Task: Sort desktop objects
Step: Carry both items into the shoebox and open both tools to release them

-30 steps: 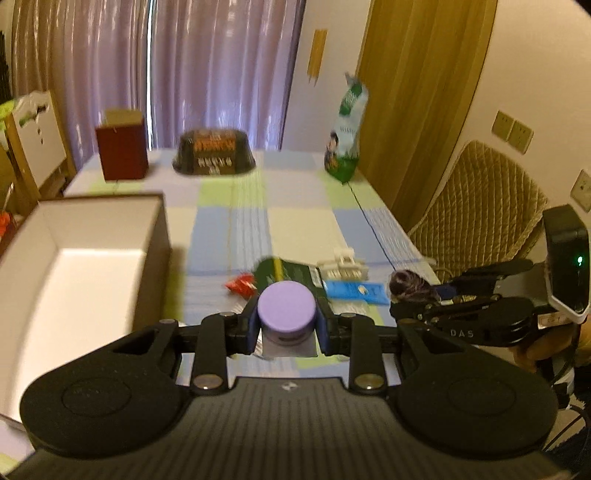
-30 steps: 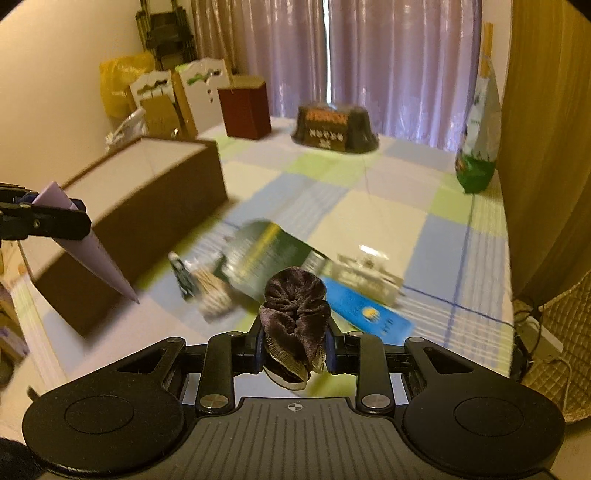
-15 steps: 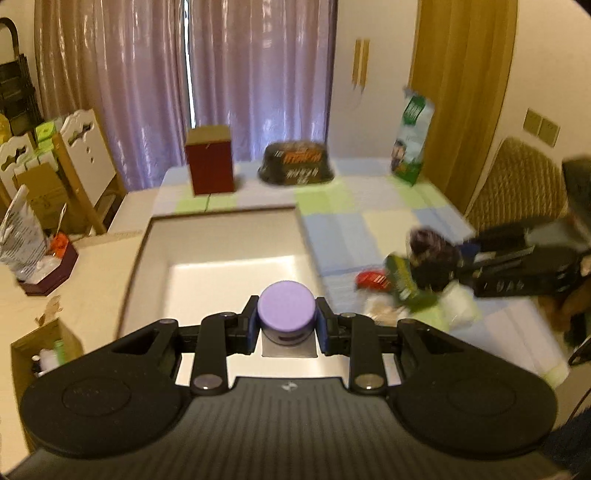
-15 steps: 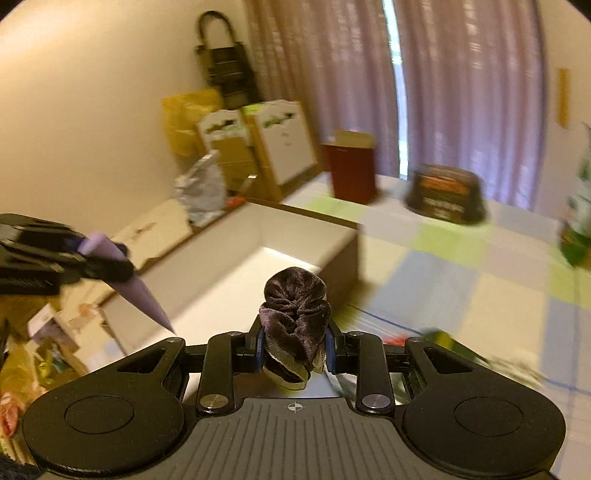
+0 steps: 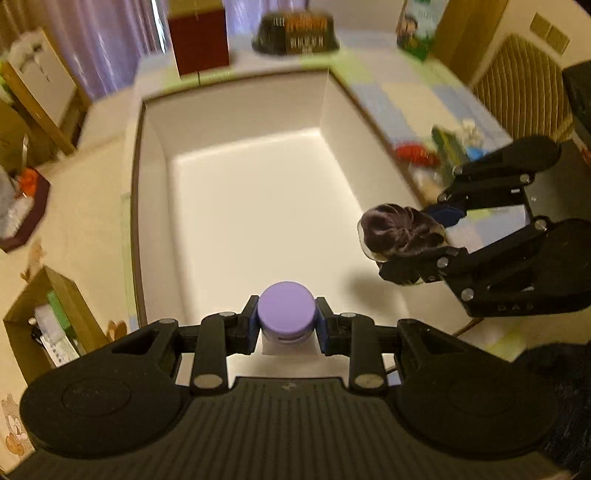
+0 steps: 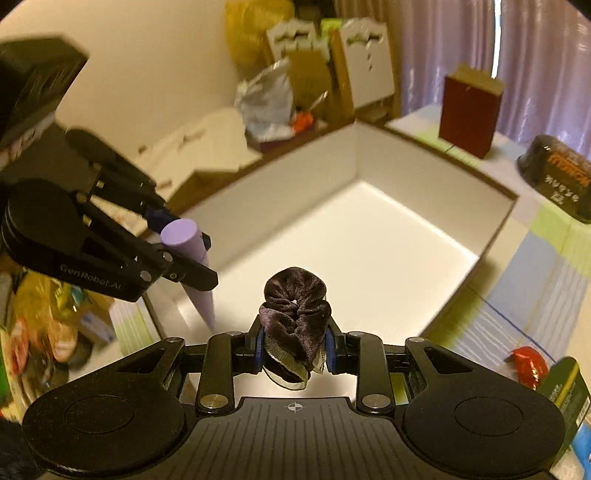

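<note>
My left gripper point(image 5: 286, 326) is shut on a purple cone point(image 5: 286, 312) with a flat round top, held over the near end of the white-lined open box point(image 5: 240, 118). The right wrist view shows that cone point(image 6: 194, 258) pointing down just above the box's near corner. My right gripper point(image 6: 293, 354) is shut on a dark velvet scrunchie point(image 6: 295, 310), hanging over the box floor point(image 6: 369, 236). From the left wrist view the scrunchie point(image 5: 400, 230) and right gripper point(image 5: 417, 243) hover at the box's right wall. The box holds nothing that I can see.
Loose items stay on the checked tablecloth right of the box: a red wrapper point(image 5: 412, 155), a green packet point(image 5: 448, 146), a blue card point(image 5: 474, 151). A dark red box point(image 5: 199, 38), a black container point(image 5: 295, 31) and a green bag point(image 5: 415, 29) stand at the far end.
Both grippers swung left from the cluttered tablecloth to above the open box, carrying the cone and the scrunchie. Both now look down into the box from closer.
</note>
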Demonstrator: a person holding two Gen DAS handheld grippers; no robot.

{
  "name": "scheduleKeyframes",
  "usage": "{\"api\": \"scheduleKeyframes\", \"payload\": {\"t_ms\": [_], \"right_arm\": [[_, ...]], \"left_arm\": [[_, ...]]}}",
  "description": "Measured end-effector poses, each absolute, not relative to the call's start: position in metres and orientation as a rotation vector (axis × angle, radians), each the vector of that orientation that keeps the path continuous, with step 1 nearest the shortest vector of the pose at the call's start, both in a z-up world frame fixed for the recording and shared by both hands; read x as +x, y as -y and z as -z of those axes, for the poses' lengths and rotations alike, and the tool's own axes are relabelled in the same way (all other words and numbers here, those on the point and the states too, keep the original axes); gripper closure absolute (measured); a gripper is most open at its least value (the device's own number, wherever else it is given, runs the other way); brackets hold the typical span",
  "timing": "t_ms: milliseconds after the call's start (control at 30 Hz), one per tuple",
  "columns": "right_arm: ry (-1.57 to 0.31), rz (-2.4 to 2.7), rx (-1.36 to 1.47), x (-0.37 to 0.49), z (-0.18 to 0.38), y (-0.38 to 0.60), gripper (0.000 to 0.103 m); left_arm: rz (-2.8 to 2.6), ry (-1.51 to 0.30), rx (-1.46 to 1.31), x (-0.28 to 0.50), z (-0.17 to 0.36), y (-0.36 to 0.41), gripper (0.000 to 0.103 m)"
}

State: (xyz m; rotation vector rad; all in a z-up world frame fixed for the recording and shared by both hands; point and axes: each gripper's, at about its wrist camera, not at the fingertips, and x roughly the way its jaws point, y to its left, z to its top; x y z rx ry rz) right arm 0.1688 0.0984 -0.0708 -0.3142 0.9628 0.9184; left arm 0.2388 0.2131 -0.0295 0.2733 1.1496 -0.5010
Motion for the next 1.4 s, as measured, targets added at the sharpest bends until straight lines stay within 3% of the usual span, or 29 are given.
{"api": "scheduleKeyframes", "payload": {"t_ms": [367,400,433,467,1033,1400], "right_arm": [[-1.12,-0.954,-0.541,0.193,0.115,-0.141,0.073],[-1.136,-0.956,-0.551,0.194,0.119,-0.143,0.069],[-1.137,-0.96,-0.558,0.195,0.12,-0.144,0.044],[-1.13,-0.966,-0.563,0.194,0.12,-0.145,0.03],[-1.146,-0.947,-0.641,0.2,0.122,-0.145,0.03],[-1.133,-0.925,-0.634,0.169,0.107,-0.143,0.03]], "left_arm": [[0.629,-1.373,0.435,0.26,0.082,-0.206,0.075],[0.63,-1.372,0.433,0.26,0.083,-0.207,0.075],[0.632,-1.372,0.431,0.259,0.083,-0.208,0.072],[0.633,-1.371,0.43,0.259,0.084,-0.209,0.07],[0.629,-1.309,0.429,0.236,0.07,-0.255,0.061],[0.602,-1.285,0.45,0.251,0.069,-0.234,0.05]]}}
